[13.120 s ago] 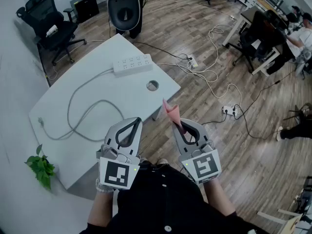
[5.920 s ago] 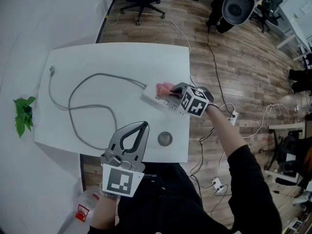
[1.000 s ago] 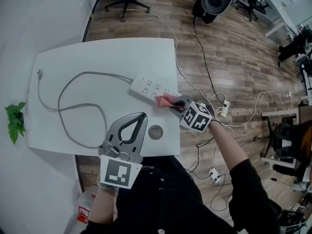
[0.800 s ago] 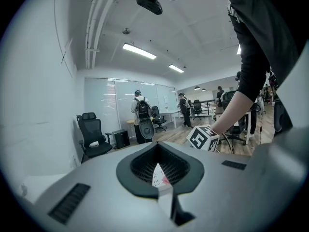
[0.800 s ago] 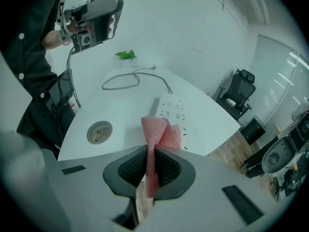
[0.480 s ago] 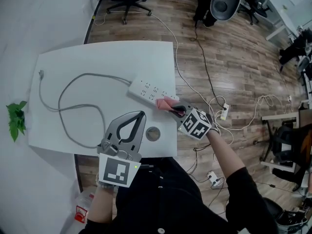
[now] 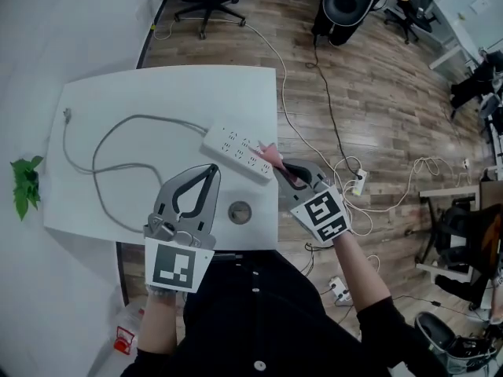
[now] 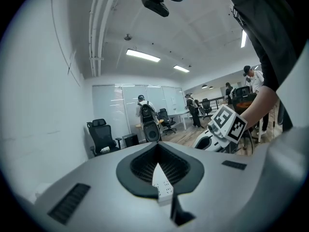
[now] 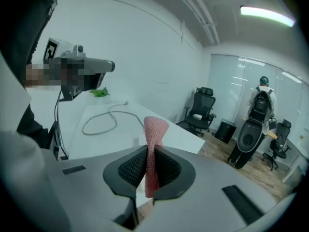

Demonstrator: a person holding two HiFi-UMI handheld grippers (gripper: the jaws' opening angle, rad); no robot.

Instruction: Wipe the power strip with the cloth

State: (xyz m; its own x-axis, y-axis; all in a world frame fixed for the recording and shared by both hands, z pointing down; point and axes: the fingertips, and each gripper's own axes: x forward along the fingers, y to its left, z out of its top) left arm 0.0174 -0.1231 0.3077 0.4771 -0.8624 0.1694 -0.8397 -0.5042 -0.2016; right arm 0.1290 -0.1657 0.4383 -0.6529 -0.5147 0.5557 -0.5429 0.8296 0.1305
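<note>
We grip the pink cloth (image 7: 269, 155) in our right hand-held gripper (image 7: 284, 170), at the worktop's (image 7: 157, 93) right edge, over the slanted power strip's (image 7: 236, 152) near end. Our left hand-held gripper (image 7: 211, 169) hovers clenched and empty above the near edge, and the cable (image 7: 118, 155) loops across the left half.

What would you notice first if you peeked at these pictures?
The pink cloth stands out, pinched in the right gripper right at the end of the white power strip. The strip's grey cable loops across the white table. The left gripper hangs shut and empty, nearer the person.
</note>
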